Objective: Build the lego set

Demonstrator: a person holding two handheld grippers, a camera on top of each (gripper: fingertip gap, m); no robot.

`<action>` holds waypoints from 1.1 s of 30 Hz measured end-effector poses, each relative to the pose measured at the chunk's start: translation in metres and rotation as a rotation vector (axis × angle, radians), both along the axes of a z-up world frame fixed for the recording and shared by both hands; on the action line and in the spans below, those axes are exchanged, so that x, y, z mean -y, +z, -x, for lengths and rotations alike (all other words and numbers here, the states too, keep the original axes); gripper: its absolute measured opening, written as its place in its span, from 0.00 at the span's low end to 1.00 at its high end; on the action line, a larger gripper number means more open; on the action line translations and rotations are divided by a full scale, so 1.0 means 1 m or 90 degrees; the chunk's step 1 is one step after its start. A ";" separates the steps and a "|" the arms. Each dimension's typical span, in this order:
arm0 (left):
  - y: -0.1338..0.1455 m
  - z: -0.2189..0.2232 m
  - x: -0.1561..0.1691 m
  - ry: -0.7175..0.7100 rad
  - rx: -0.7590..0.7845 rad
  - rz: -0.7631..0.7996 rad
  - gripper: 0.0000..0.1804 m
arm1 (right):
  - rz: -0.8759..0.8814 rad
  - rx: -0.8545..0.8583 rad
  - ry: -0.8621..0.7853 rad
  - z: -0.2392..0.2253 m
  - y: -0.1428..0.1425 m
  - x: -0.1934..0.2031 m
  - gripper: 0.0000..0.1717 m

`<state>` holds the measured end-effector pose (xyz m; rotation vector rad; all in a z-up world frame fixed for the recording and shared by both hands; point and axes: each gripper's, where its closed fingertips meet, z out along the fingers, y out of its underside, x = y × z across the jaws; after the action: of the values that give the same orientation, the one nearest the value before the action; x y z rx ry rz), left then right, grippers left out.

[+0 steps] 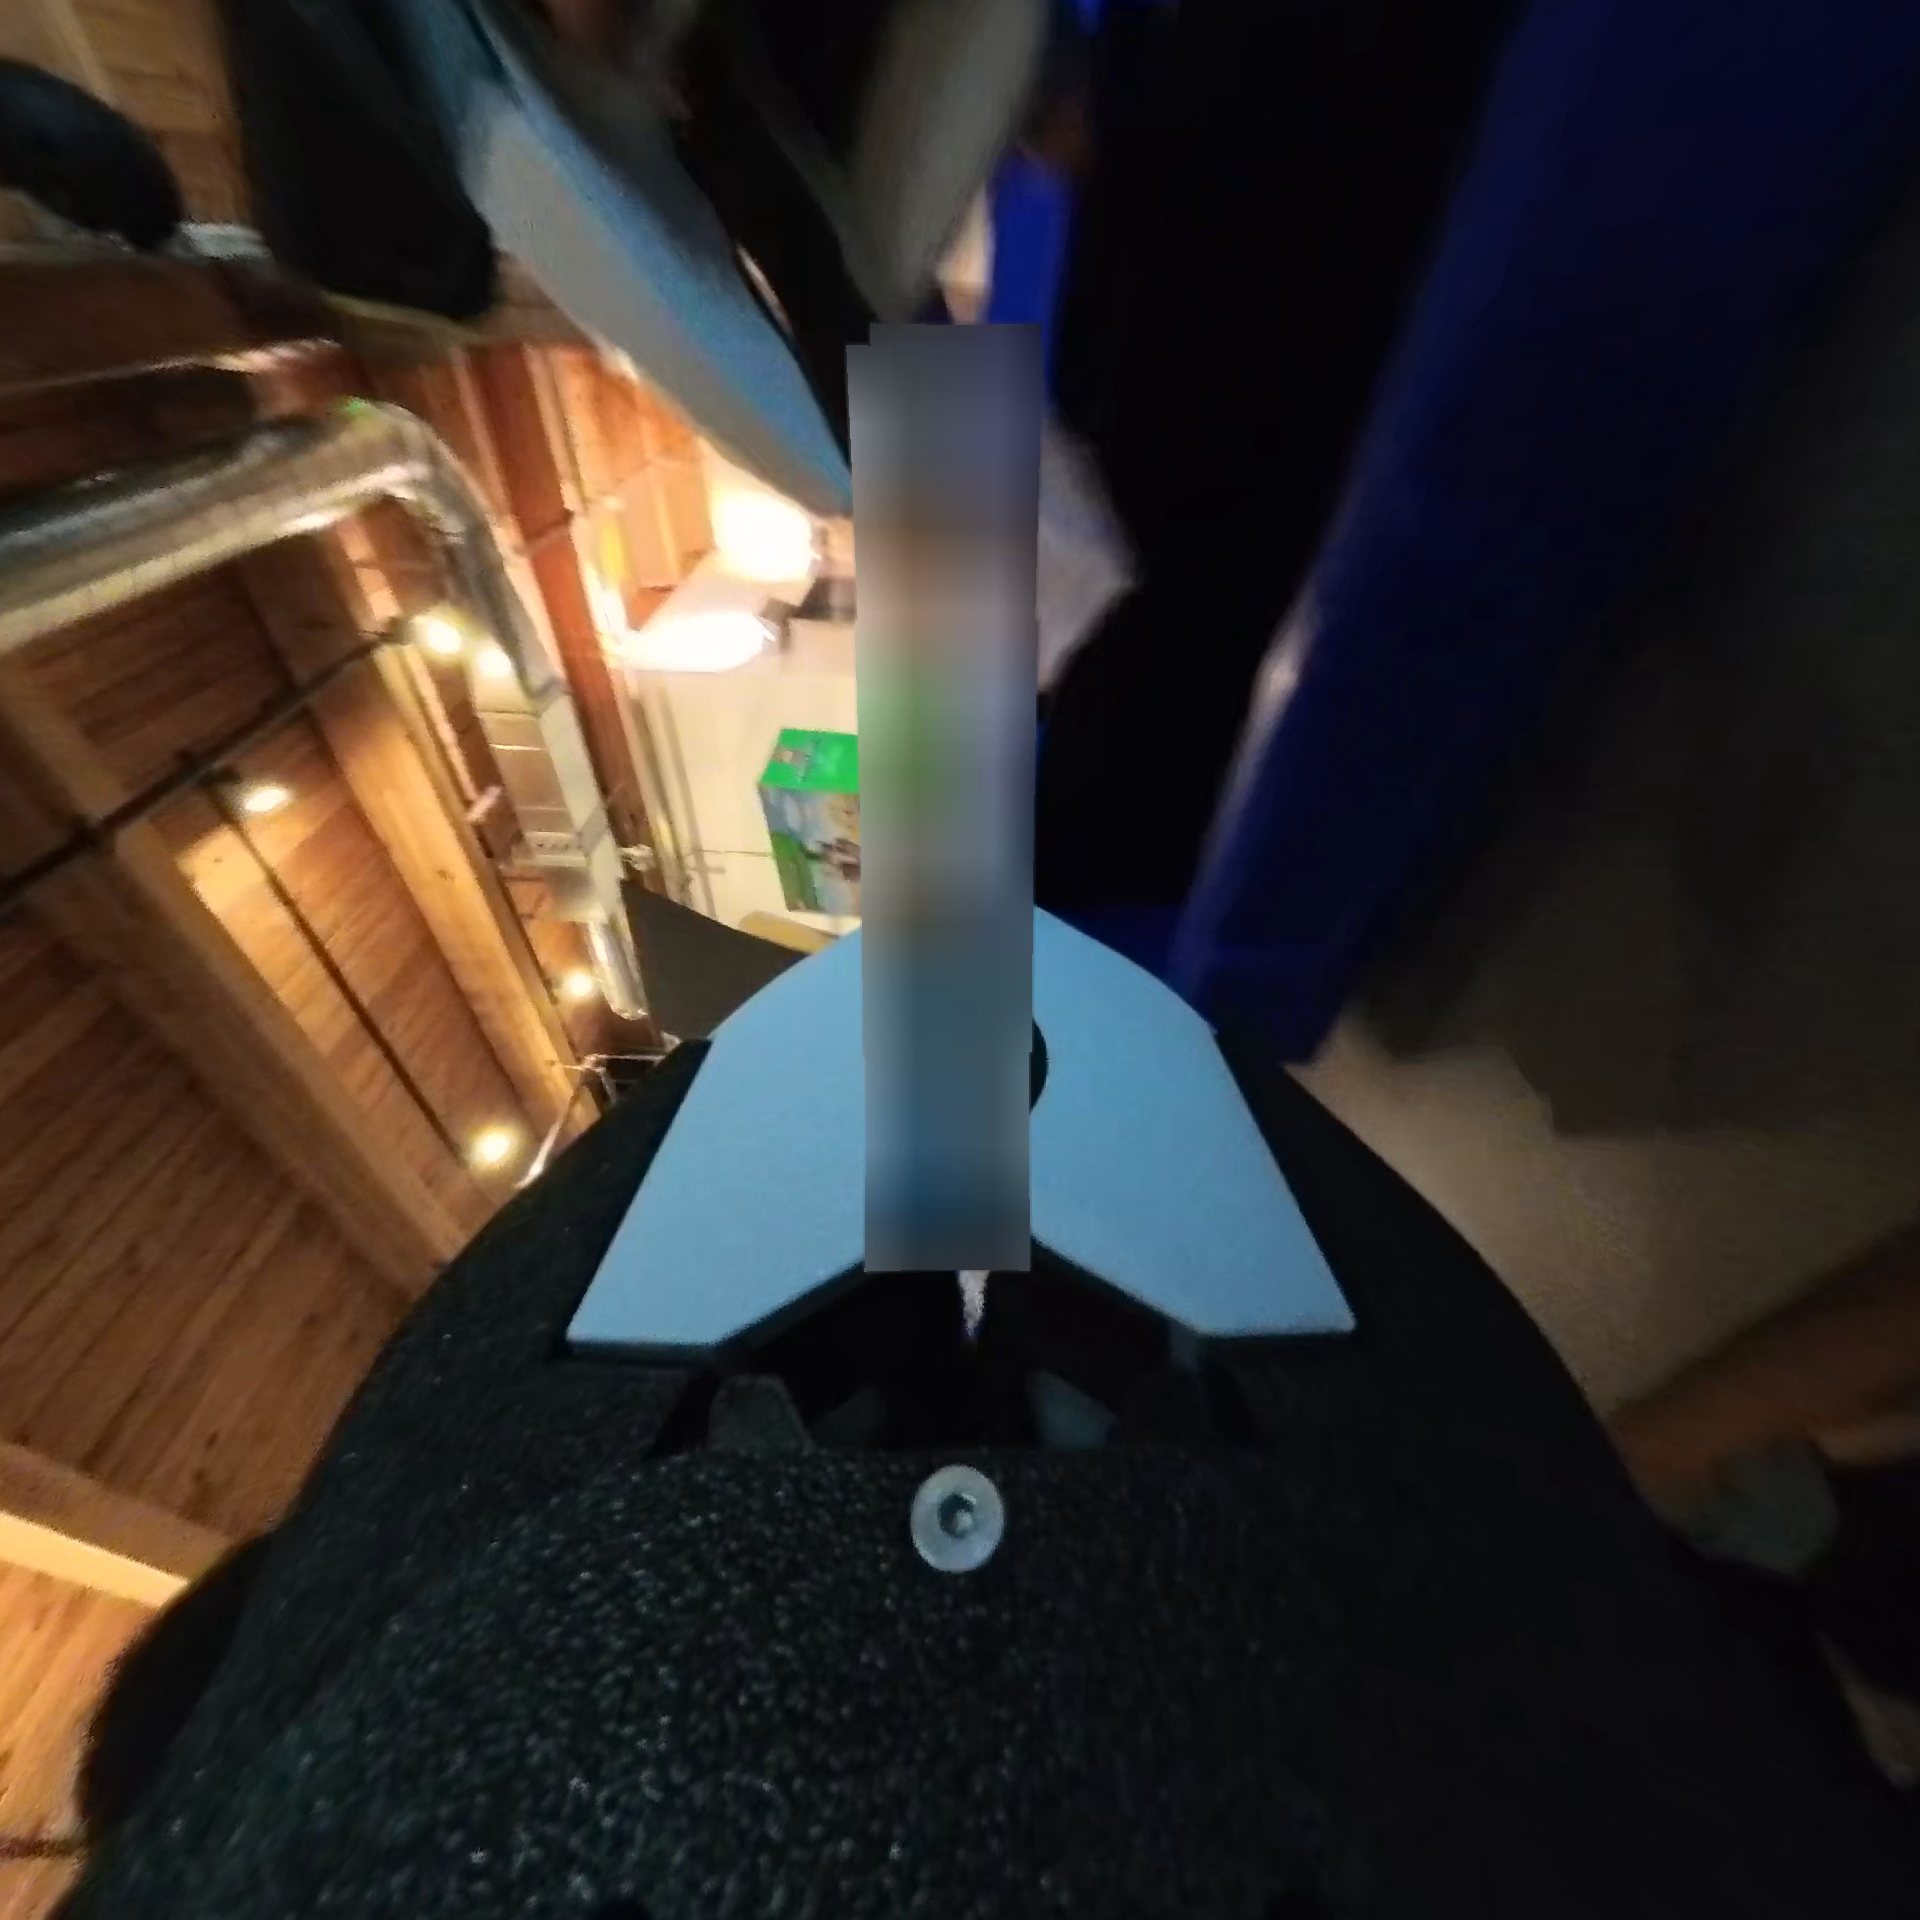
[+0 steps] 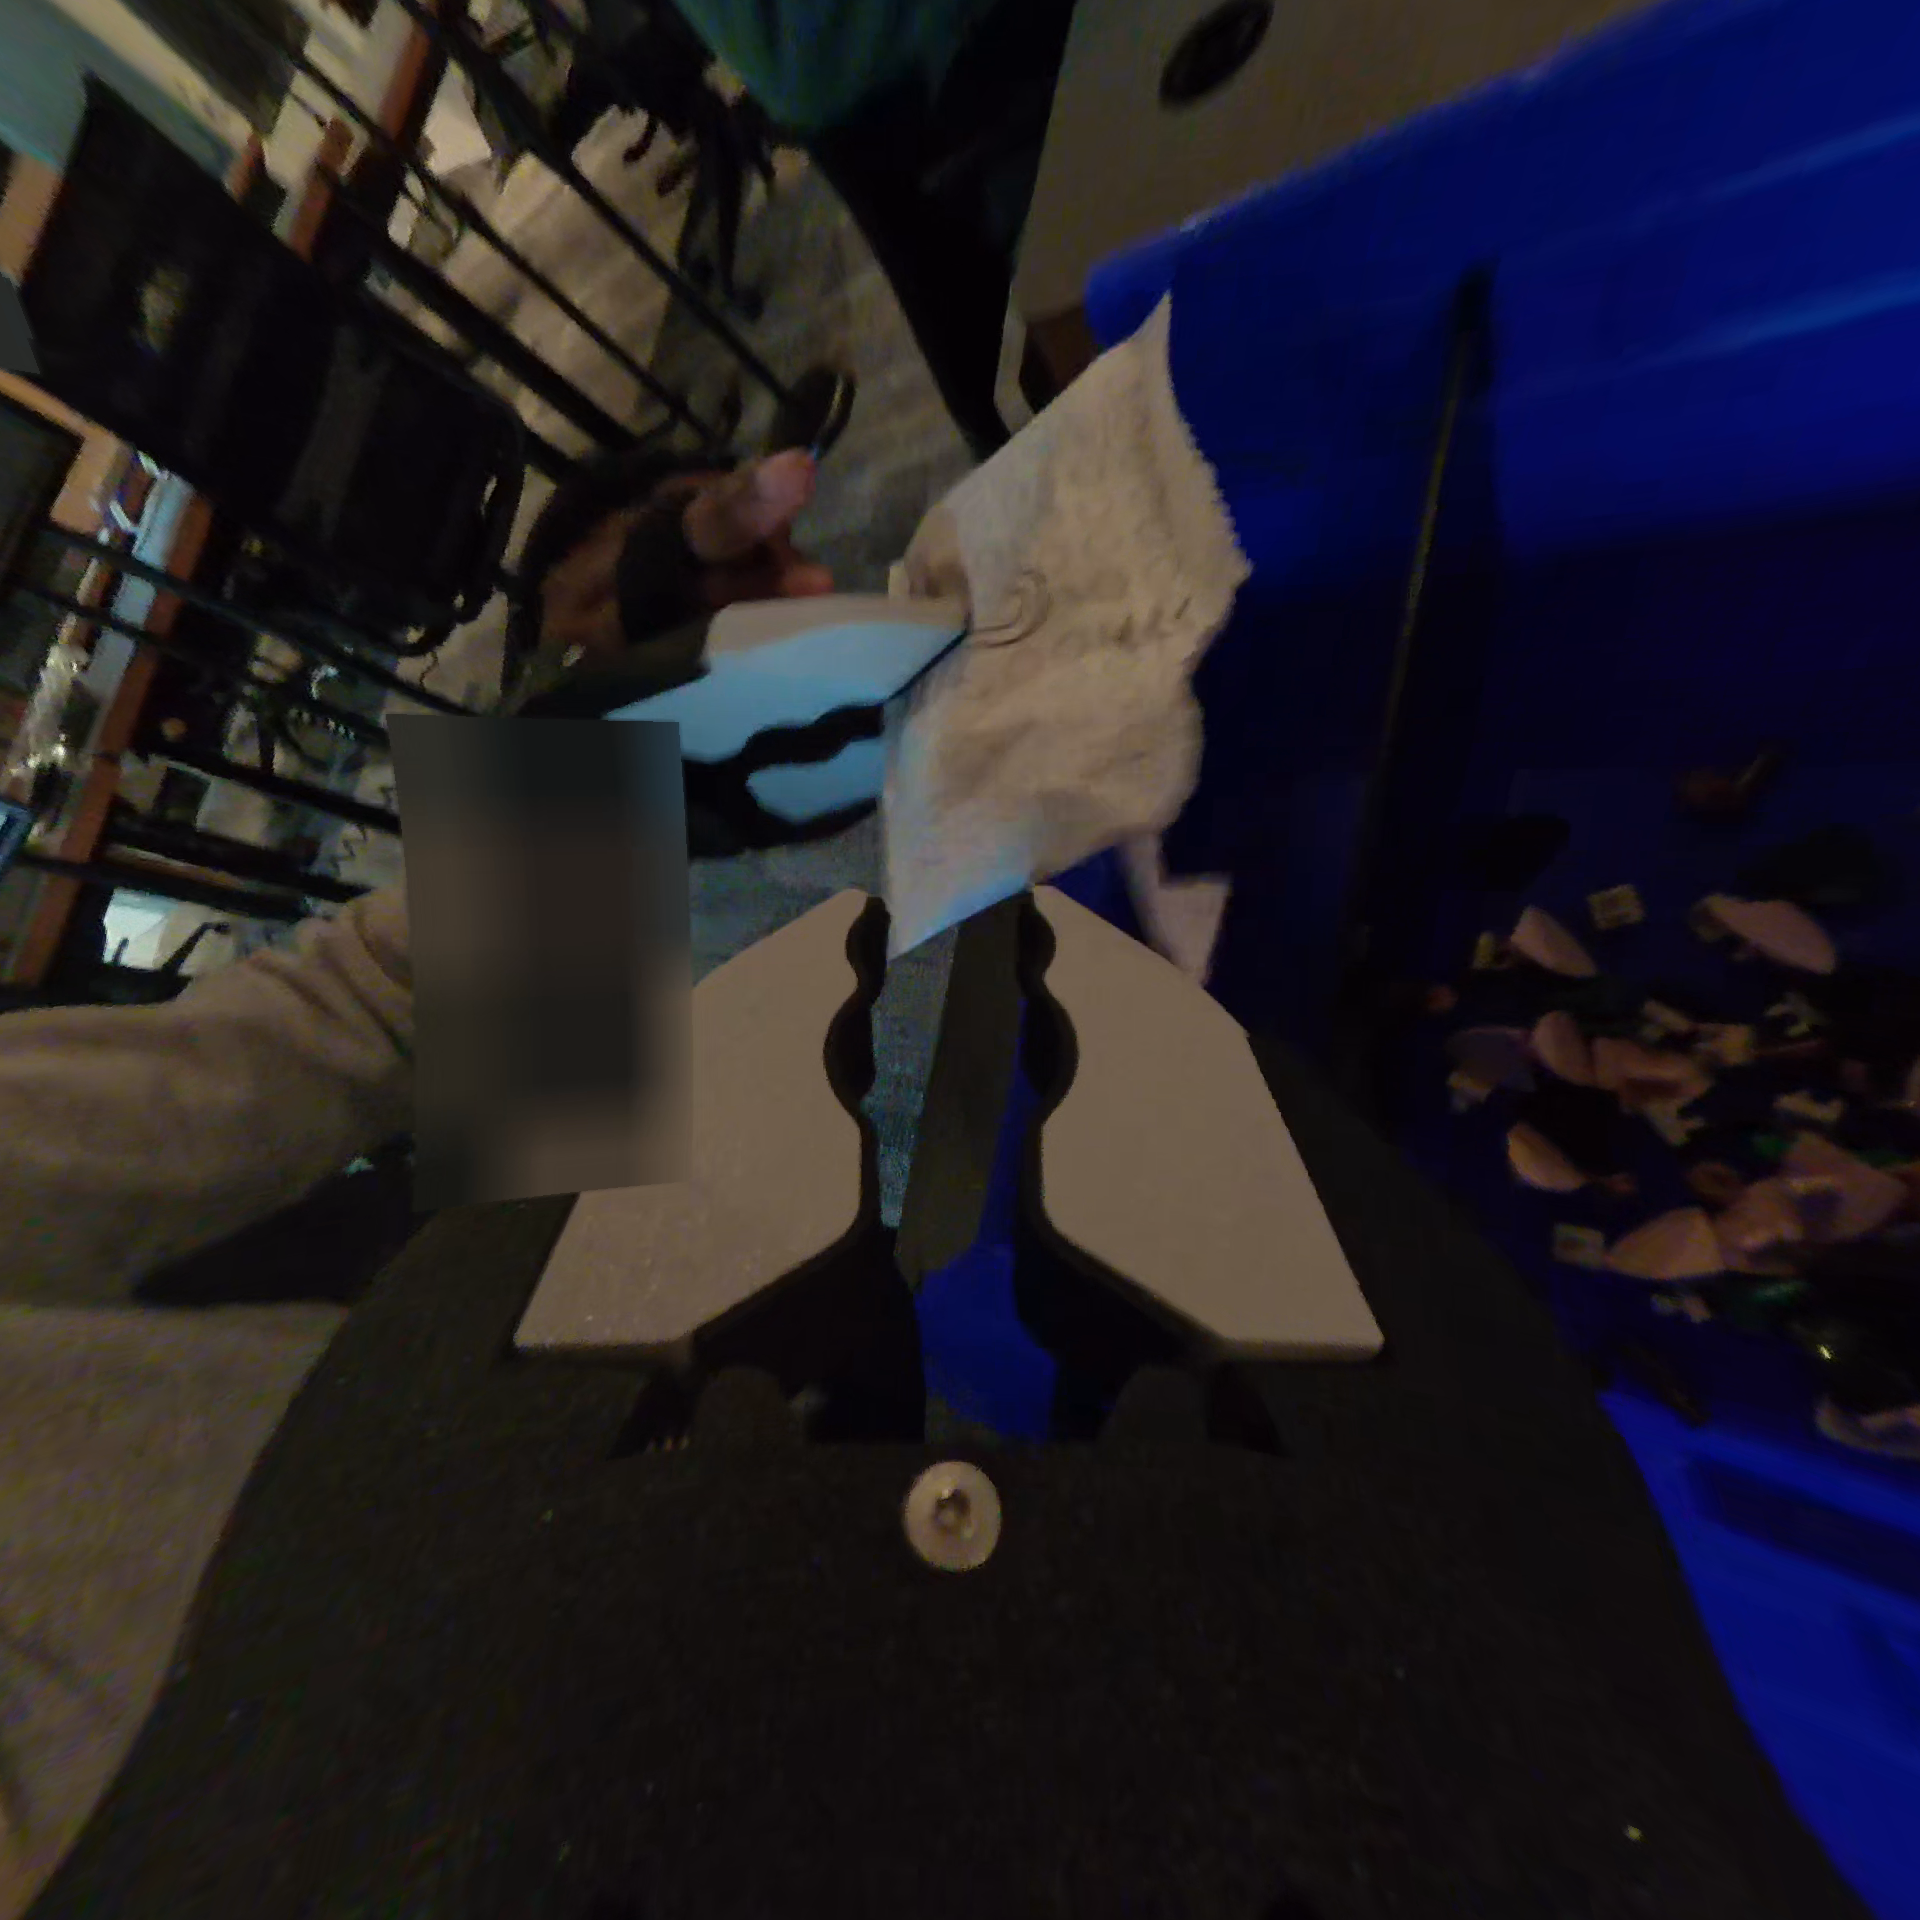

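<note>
At twelve o'clock from the right gripper (image 2: 951, 925), a crumpled white paper towel (image 2: 1060, 665) hangs in the air beside the wall of a blue bin (image 2: 1558, 520). The right gripper's grey fingers (image 2: 769, 1091) stand a little apart, a narrow gap showing grey carpet (image 2: 894, 1049) between them; the towel's lowest corner dips into the mouth of that gap, but neither pad visibly presses on it.

The left gripper (image 2: 961, 623), seen farther off at about eleven o'clock in the right wrist view, comes in from the nine o'clock side with a person's hand (image 2: 727, 520) behind it. Its pale fingertips are pressed together on the towel's left edge, the paper bunching where they pinch it.

In the left wrist view the left gripper's own fingers (image 1: 727, 1164) lie close together, though a blurred patch covers the tips, so the pinch itself cannot be read there. A sliver of white shows below the patch.

Inside the bin, at three o'clock from the right gripper, lies a heap of small mixed scraps (image 2: 1683, 1091), pale and dark. A grey sleeve (image 2: 208, 1091) lies at nine o'clock. Black railings (image 2: 499, 239) cross the upper left.
</note>
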<state>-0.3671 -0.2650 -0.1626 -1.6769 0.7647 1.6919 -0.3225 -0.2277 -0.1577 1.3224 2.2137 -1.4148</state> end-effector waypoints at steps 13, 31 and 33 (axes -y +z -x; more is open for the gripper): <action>-0.031 -0.005 -0.011 -0.017 0.213 0.292 0.03 | -0.173 -0.118 -0.003 -0.004 0.025 -0.043 0.19; -0.032 -0.001 -0.021 -0.001 0.626 0.581 0.04 | -0.400 -0.243 0.183 0.017 -0.022 -0.017 0.04; -0.032 0.001 -0.022 0.005 0.645 0.588 0.04 | -0.389 -0.231 0.174 0.021 -0.021 -0.019 0.00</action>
<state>-0.3681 -0.2431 -0.1944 -2.7348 1.0282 0.2258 -0.3435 -0.2084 -0.1787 0.8795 3.0949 -0.9699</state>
